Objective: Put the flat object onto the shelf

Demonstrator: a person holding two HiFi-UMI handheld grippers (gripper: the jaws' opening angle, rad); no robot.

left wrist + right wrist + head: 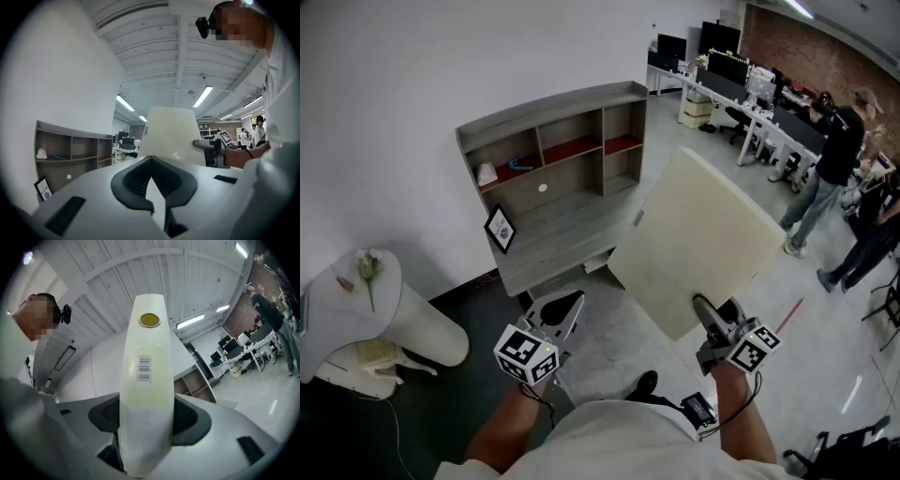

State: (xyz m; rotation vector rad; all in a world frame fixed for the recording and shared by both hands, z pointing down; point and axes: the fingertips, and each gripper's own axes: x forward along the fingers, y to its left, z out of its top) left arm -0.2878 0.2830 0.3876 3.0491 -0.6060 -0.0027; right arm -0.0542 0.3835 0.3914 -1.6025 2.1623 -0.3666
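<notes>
One cream barcoded board [694, 234] clamped in right gripper [709, 315]; left gripper [565, 307] closed, empty.

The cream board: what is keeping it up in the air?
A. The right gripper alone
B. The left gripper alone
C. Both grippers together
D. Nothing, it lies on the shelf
A: the right gripper view shows the cream board clamped edge-on between that gripper's jaws. In the head view, the right gripper holds the board's near edge, and the left gripper is apart from it.
</notes>
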